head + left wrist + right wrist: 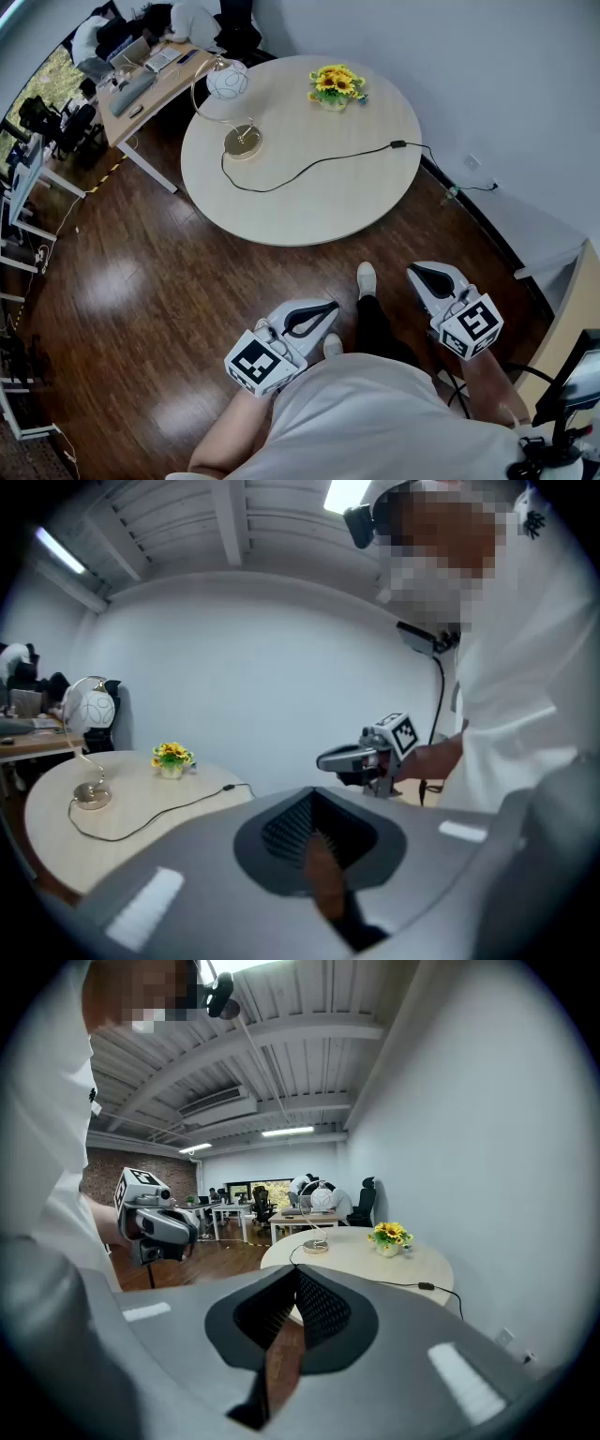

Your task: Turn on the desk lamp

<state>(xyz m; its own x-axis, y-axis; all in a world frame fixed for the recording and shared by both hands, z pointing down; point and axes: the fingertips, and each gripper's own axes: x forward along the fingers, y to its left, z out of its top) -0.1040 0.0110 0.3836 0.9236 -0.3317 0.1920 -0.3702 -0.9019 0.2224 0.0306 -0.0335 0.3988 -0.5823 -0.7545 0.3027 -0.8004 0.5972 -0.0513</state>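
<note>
Standing well back from the round worktop (pixel 319 202) in the head view: the desk lamp (pixel 227 81) sits at its far left, with an inline cord switch (pixel 397 144) near the right rim. The left gripper (pixel 330 307) and right gripper (pixel 417 272) are held low.

Left gripper view: fingers clenched, empty.

Right gripper view: the same.

Recommendation: step closer and press the switch squarely, likely with clenched tips.

Left claw (pixel 328 308) and right claw (pixel 418 272) held low side by side, jaws pressed together, both pointing forward
</note>
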